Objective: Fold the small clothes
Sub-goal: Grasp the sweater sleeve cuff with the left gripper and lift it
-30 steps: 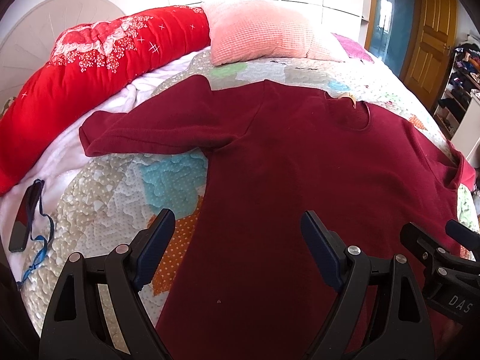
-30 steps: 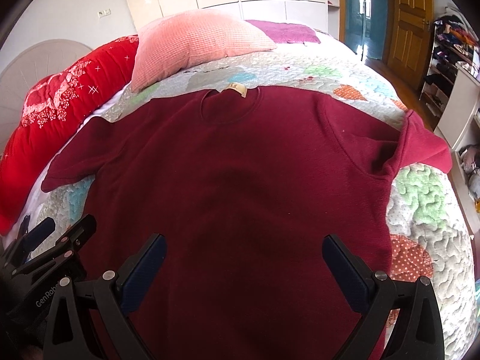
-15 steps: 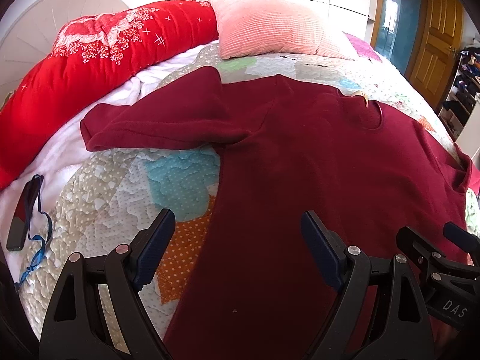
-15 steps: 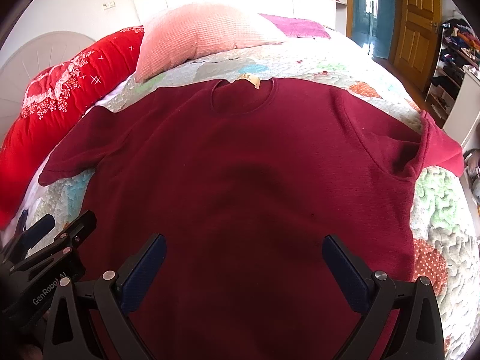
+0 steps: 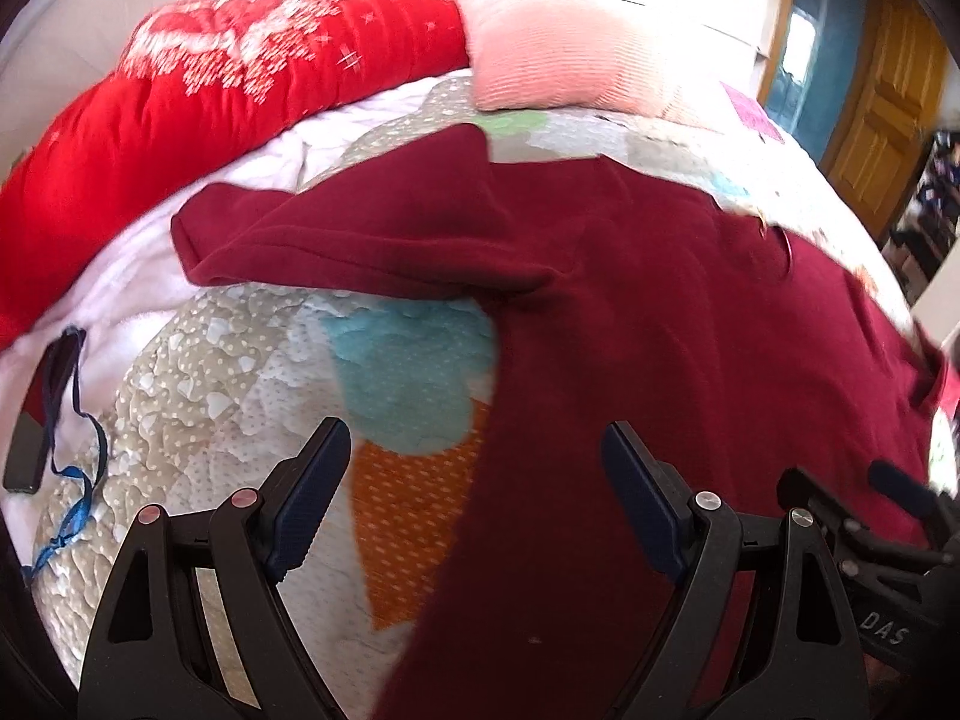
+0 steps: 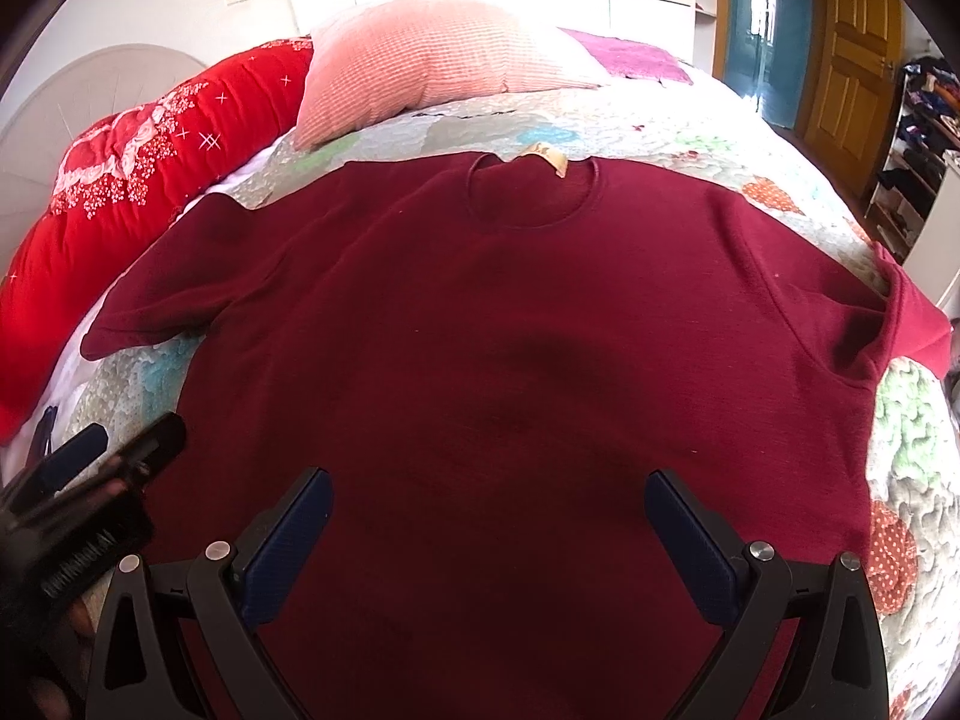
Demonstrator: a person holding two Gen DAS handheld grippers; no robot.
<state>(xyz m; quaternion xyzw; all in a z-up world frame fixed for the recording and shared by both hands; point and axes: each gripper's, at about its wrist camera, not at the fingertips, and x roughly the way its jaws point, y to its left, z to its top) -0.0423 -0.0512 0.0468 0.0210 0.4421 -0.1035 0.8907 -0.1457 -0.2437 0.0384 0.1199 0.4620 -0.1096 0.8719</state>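
A dark red short-sleeved top [image 6: 480, 360] lies flat, front up, on a patchwork quilt [image 6: 900, 438], its neck with a tan label [image 6: 549, 157] at the far side. My left gripper [image 5: 477, 498] is open and empty above the top's left side edge, below its left sleeve [image 5: 336, 234]. My right gripper [image 6: 487, 531] is open and empty over the top's lower middle. The right sleeve [image 6: 900, 324] is folded up at its end. Each gripper shows at the edge of the other's view.
A red quilted bolster [image 5: 198, 114] and a pink pillow [image 6: 432, 60] lie at the bed's far side. A dark strap with a blue cord [image 5: 60, 420] lies on the white sheet at the left. A wooden door [image 6: 852, 42] and shelves stand at the right.
My left gripper has moved left and forward, so the left sleeve and bare quilt now fill more of its view. My right gripper has moved forward a little over the top. Both stay open.
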